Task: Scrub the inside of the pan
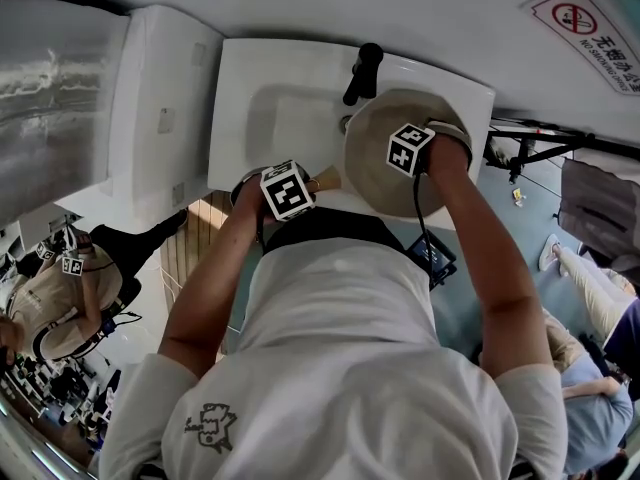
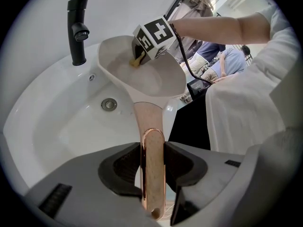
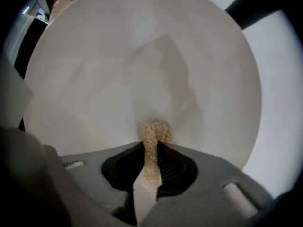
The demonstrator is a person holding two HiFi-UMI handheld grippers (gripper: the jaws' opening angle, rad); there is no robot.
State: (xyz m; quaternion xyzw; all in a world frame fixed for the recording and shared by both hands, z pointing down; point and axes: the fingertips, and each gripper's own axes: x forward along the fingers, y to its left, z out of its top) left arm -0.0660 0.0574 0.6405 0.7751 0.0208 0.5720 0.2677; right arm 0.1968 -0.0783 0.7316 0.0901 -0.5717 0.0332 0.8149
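A cream pan is held tilted over the white sink. Its copper-and-wood handle runs between the jaws of my left gripper, which is shut on it. In the left gripper view the pan's bowl rises ahead, with my right gripper's marker cube at its far rim. My right gripper is shut on a tan scrubbing sponge, whose tip presses on the pan's inner surface. In the head view the right gripper sits over the pan's middle.
A black faucet stands at the sink's back edge, just left of the pan. The drain lies in the basin below the pan. White wall and counter surround the sink. People sit at the right and lower left.
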